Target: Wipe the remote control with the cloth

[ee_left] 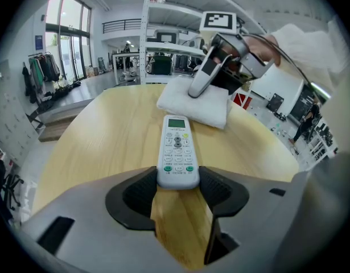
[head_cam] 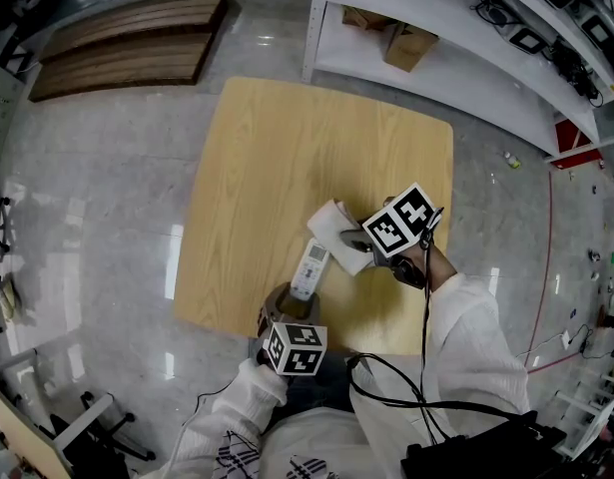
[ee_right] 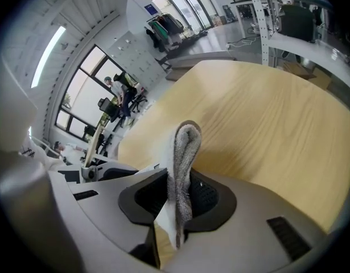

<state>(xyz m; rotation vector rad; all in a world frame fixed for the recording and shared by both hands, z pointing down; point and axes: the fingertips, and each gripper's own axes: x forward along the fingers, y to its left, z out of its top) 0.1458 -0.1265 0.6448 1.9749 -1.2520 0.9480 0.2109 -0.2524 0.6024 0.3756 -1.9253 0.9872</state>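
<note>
Remote control (ee_left: 177, 151) carries lettering too small to read.

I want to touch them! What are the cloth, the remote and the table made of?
The cloth looks like soft terry fabric, white and fuzzy; its folded edge shows tiny loops. The remote seems hard white plastic, smooth, with maybe rubbery buttons. The table looks like pale wood or a wood-look layer: grain lines, matte finish.

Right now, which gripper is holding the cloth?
The right gripper: its jaws pinch the folded white cloth, while the left gripper clamps the remote instead.
</note>
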